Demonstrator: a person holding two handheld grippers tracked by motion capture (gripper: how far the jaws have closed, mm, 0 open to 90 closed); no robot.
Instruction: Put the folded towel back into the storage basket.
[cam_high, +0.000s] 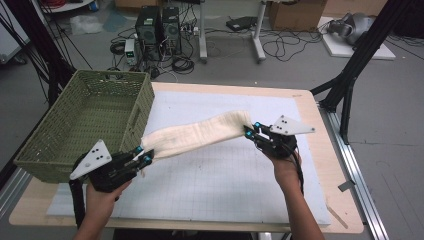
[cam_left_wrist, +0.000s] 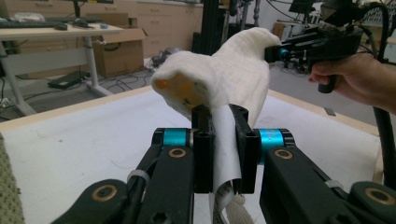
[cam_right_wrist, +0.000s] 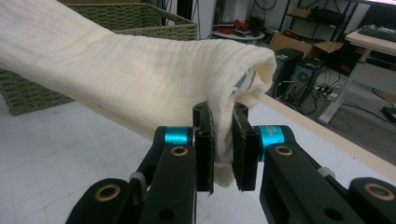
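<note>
Cream towel (cam_high: 197, 135) is stretched mid-frame in the high view, held off the white gridded mat (cam_high: 225, 185) between both grippers. Left gripper (cam_high: 142, 156), lower left, jaws clamped on the towel's near-left end beside the green woven basket (cam_high: 90, 125); its own view shows the cloth (cam_left_wrist: 224, 84) and a white tag pinched between the jaws. Right gripper (cam_high: 252, 129), right of centre, jaws clamped on the folded far end (cam_right_wrist: 224, 126). Basket occupies the table's upper-left corner.
</note>
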